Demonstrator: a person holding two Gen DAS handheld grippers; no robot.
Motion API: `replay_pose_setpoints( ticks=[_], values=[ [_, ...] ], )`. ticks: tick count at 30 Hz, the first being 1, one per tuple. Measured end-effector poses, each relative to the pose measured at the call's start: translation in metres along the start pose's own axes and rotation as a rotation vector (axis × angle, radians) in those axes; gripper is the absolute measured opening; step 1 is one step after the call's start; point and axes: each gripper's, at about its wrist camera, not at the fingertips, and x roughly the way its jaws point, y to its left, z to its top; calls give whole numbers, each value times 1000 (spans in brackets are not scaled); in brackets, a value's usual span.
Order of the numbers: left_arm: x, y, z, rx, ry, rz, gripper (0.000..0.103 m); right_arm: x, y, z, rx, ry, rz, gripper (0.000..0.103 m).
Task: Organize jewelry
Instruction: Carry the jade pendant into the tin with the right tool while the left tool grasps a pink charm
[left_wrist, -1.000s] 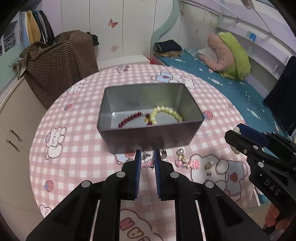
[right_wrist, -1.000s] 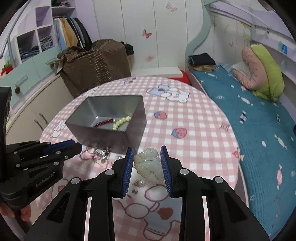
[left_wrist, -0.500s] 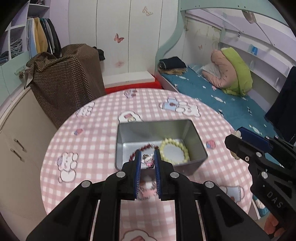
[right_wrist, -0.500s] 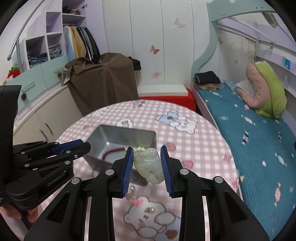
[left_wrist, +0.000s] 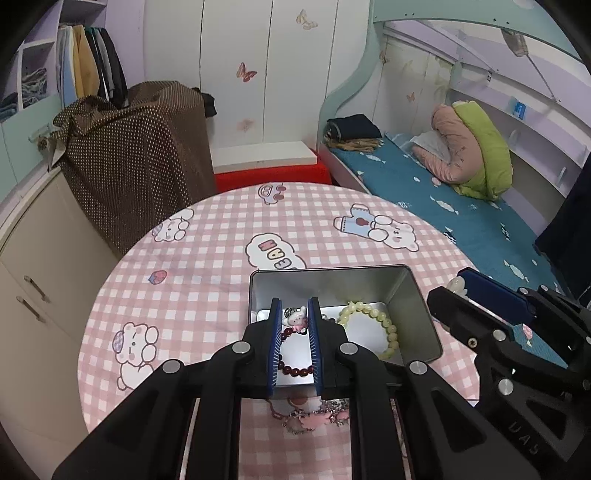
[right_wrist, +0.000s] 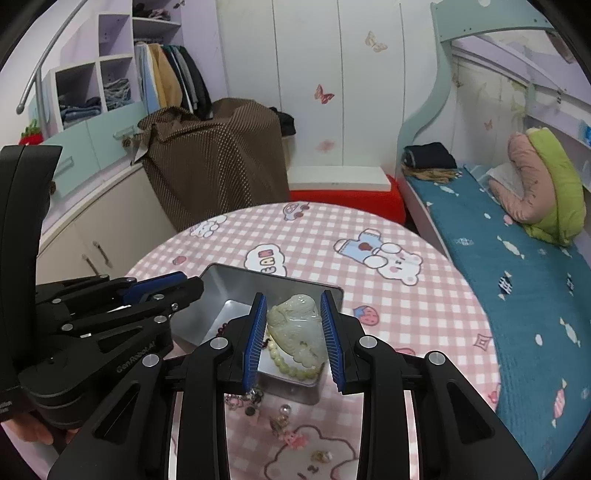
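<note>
In the left wrist view, the left gripper (left_wrist: 294, 320) is clenched on a small white-and-pink bunny charm (left_wrist: 296, 317), pinched right at the blue fingertips and carried above the open metal tin (left_wrist: 413, 314); holding it at the very tips looks meant to let it fall cleanly into the tin once the jaws part. Inside the tin lie a dark red bead bracelet (left_wrist: 293, 369) and a pale yellow bead bracelet (left_wrist: 373, 328), so the tin reads as the collecting place. Just in front of the tin, on the pink checked tablecloth (left_wrist: 184, 280), a tangle of pink and silver trinkets (left_wrist: 314, 415) waits unsorted. The right gripper (left_wrist: 458, 286) shows at the right edge, a pale object at its tip. In the right wrist view, the right gripper (right_wrist: 293, 325) grasps a carved pale green jade pendant (right_wrist: 295, 325) between its blue pads, gripped across its width and poised over the tin's (right_wrist: 218, 280) near end, where the yellow beads (right_wrist: 291, 369) show below it. More loose charms (right_wrist: 280, 421) sit on the cloth in front, near the tin.
</note>
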Motion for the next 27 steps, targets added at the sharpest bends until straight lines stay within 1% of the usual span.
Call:
replay_pose_setpoints(
  ticks=[8, 15, 20, 23, 24, 25, 26, 27],
  values=[
    [24, 10, -2, -34, 60, -27, 13, 25, 6, -1, -3, 58, 24, 30],
    [36, 15, -5, -56, 96, -60, 13, 40, 5, -3, 17, 101, 32, 30],
    [38, 16, -6, -58, 99, -54, 13, 42, 3, -3, 29, 108, 30, 31],
    [35, 16, -6, -57, 98, -55, 14, 38, 2, -1, 29, 92, 25, 32],
    [34, 15, -6, -59, 98, -54, 19, 37, 2, 0, 29, 89, 25, 32],
    [32, 15, -6, -64, 95, -51, 29, 36, 2, 1, 29, 88, 24, 32],
    [30, 16, -6, -65, 90, -49, 31, 35, 1, 1, 27, 86, 19, 32],
    [27, 15, -6, -64, 85, -47, 34, 34, 1, 2, 25, 85, 14, 35]
  ],
)
